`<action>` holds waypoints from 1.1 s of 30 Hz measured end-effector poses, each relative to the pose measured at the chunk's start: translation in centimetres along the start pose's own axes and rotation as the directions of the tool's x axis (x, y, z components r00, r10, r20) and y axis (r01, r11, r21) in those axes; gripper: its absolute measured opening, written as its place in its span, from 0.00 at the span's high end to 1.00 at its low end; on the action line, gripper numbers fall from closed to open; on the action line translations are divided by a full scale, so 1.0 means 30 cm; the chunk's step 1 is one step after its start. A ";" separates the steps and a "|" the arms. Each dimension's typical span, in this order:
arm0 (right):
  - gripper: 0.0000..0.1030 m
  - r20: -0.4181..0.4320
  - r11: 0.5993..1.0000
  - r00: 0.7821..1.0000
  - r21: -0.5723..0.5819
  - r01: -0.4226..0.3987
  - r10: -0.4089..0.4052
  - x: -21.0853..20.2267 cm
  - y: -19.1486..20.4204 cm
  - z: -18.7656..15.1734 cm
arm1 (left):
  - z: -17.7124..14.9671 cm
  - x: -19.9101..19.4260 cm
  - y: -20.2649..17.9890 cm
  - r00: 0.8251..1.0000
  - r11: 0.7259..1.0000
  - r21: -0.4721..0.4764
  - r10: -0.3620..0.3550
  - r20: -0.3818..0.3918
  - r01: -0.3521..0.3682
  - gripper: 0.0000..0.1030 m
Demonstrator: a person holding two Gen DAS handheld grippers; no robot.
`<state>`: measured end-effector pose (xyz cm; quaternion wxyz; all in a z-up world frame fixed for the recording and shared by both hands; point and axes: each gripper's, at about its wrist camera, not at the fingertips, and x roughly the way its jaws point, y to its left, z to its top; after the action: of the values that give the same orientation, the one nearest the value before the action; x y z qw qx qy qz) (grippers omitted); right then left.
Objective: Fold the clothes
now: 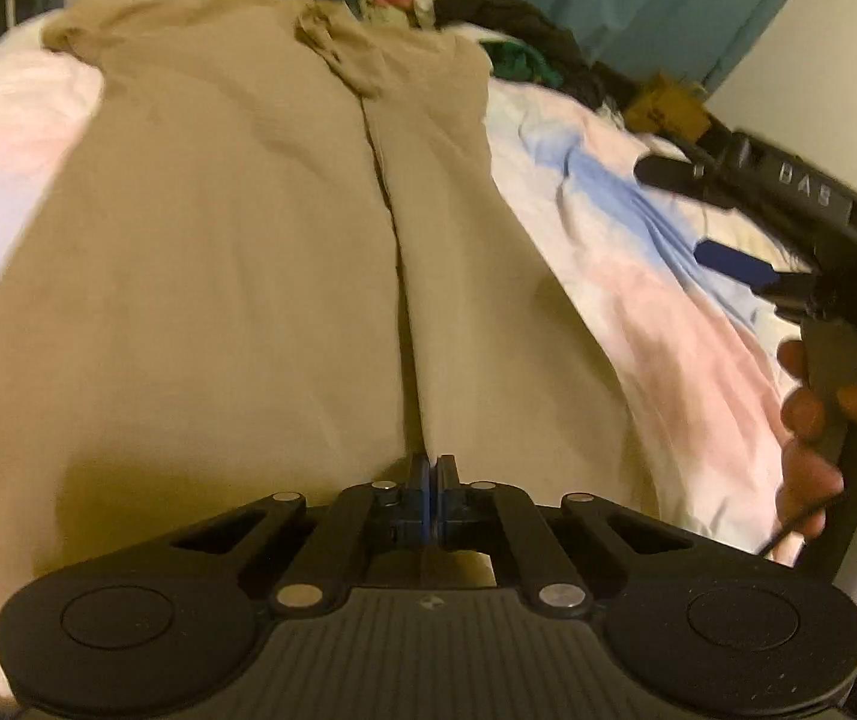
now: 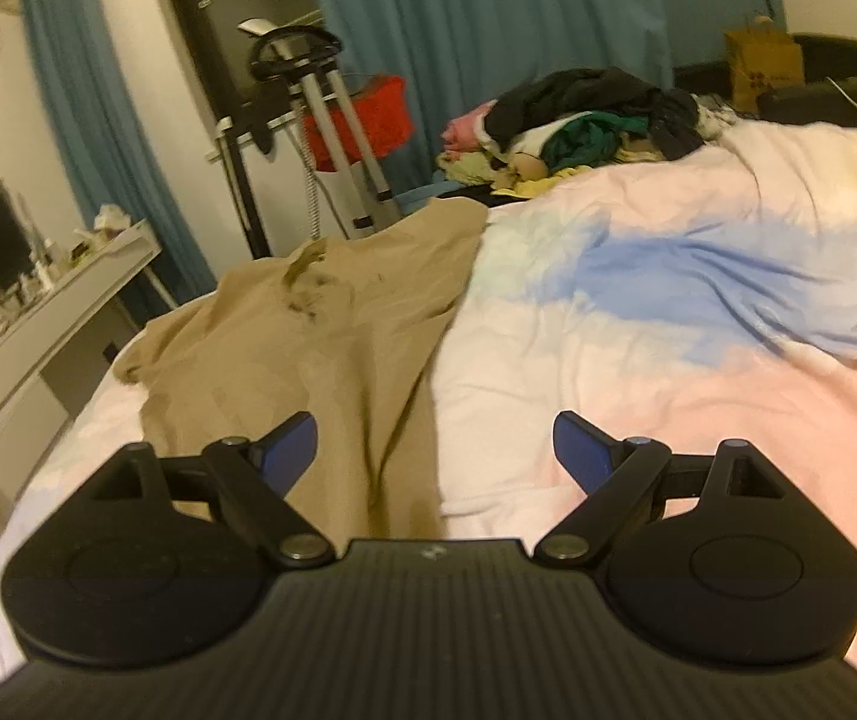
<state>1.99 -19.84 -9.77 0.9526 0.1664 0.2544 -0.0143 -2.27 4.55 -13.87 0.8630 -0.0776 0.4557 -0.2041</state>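
A tan garment (image 1: 218, 240) lies spread along the left part of the bed, and a dark fold edge runs down its middle toward me. My left gripper (image 1: 431, 468) is shut, its pads pinched together on that edge at the near end of the cloth. In the right wrist view the same tan garment (image 2: 320, 348) stretches away toward the far corner of the bed. Above its near right edge, my right gripper (image 2: 434, 450) stands wide open with nothing between its fingers. From the left wrist view, the right gripper (image 1: 698, 216) hovers over the bedcover, held by a hand (image 1: 806, 414).
The pastel pink, blue and white bedcover (image 2: 668, 330) fills the right side. A heap of mixed clothes (image 2: 596, 114) sits at the far edge, with a brown paper bag (image 2: 761, 66) behind it. A white dressing table (image 2: 56, 300) and a metal stand (image 2: 320, 90) flank the bed's left.
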 end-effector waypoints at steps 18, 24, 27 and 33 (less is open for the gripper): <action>0.15 0.054 0.995 0.998 -0.095 -0.004 0.009 -0.029 0.050 0.027 | 0.298 -0.288 -0.094 0.918 0.978 0.151 0.077 0.388 -0.146 0.01; 0.15 -0.045 0.969 0.997 -0.235 -0.075 0.066 0.157 0.204 0.072 | 0.335 -0.284 0.145 0.900 0.987 0.014 0.142 0.412 -0.162 0.01; 0.15 -0.096 0.931 0.989 -0.339 -0.137 0.111 0.332 0.353 0.079 | 0.354 -0.266 0.299 0.908 0.984 -0.074 0.180 0.378 -0.164 0.04; 0.16 -0.202 0.850 0.957 -0.446 -0.281 0.211 0.704 0.713 0.068 | 0.392 -0.267 0.500 0.886 0.958 -0.210 0.264 0.380 -0.196 0.03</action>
<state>23.73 0.91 -11.82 0.9371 -0.0376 0.2954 0.1821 7.55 20.88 -5.88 0.9469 -0.1350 0.2890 -0.0409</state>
